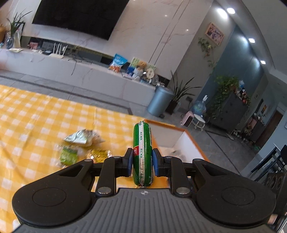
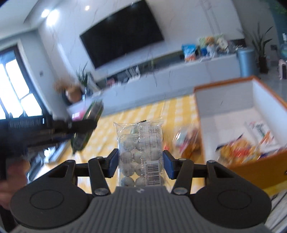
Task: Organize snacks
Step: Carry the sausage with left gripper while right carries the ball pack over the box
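Note:
My left gripper (image 1: 142, 162) is shut on a green sausage stick (image 1: 142, 143) that stands upright between the blue pads, above the yellow checked tablecloth (image 1: 35, 116). My right gripper (image 2: 140, 158) is shut on a clear packet of round silvery sweets (image 2: 140, 148), held upright. The orange-rimmed white box (image 2: 222, 107) lies to the right in the right wrist view, with several snack packets (image 2: 251, 143) inside. The left wrist view shows the box's corner (image 1: 179, 130) just beyond the sausage. The left gripper with the sausage (image 2: 87, 125) appears blurred at the left of the right wrist view.
Loose snack packets (image 1: 80, 141) lie on the cloth left of my left gripper, and another packet (image 2: 186, 139) lies beside the box. Behind the table run a white TV bench (image 1: 89, 71) and a wall television (image 1: 77, 14). A grey bin (image 1: 159, 100) and plants stand beyond.

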Demonstrator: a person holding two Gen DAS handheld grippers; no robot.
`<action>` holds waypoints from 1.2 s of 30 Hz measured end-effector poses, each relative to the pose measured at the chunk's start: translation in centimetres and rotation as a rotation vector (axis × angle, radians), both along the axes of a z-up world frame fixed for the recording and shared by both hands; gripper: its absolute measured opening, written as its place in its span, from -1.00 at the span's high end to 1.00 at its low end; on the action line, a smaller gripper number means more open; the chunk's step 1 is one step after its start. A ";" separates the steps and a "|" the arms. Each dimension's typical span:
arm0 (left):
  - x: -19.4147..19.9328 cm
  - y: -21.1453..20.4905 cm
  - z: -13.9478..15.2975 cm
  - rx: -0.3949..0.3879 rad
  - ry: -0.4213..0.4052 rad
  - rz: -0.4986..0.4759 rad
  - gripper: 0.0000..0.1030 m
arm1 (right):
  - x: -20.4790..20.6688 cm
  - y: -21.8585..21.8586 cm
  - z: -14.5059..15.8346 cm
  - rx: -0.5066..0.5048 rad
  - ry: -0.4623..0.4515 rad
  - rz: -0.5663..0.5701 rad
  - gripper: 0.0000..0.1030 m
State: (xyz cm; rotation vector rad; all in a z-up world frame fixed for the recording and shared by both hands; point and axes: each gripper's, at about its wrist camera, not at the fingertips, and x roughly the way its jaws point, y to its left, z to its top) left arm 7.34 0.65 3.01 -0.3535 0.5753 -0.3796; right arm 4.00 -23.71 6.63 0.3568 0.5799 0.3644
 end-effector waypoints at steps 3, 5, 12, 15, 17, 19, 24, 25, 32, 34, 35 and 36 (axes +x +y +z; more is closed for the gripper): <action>0.8 -0.9 0.3 -0.007 -0.002 -0.019 0.52 | 0.8 -2.0 1.4 0.007 -0.033 -0.062 0.00; 1.7 -1.6 0.3 -0.017 0.008 -0.042 0.52 | 1.9 -3.4 1.8 0.003 -0.026 -0.110 0.00; 5.4 -4.2 -1.1 -0.027 0.046 -0.115 0.52 | 7.6 -8.3 0.6 0.057 0.076 -0.269 0.00; 6.5 -5.0 -2.2 -0.026 0.078 -0.123 0.52 | 10.8 -9.0 -0.5 0.036 0.165 -0.293 0.00; 6.8 -5.4 -2.7 -0.011 0.090 -0.125 0.52 | 12.6 -9.2 -1.5 0.034 0.215 -0.305 0.00; 7.0 -5.7 -3.1 -0.002 0.096 -0.131 0.52 | 14.0 -9.4 -2.8 0.045 0.259 -0.327 0.00; 7.4 -6.3 -4.1 0.020 0.103 -0.147 0.52 | 16.2 -9.4 -6.2 0.087 0.333 -0.310 -0.01; 7.7 -6.5 -4.2 0.019 0.112 -0.139 0.52 | 16.6 -9.2 -6.7 0.065 0.353 -0.314 -0.01; 9.3 -8.3 -3.5 0.053 0.086 -0.135 0.52 | 17.4 -7.9 -7.6 0.021 0.397 -0.248 -0.11; 9.5 -8.6 -3.3 0.053 0.081 -0.137 0.52 | 17.2 -7.7 -7.4 0.008 0.411 -0.222 -0.17; 9.5 -8.8 -3.2 0.054 0.083 -0.133 0.52 | 16.7 -7.7 -7.1 0.006 0.411 -0.224 -0.19; 9.4 -8.9 -3.2 0.057 0.083 -0.135 0.52 | 16.1 -8.0 -6.9 0.026 0.405 -0.226 -0.41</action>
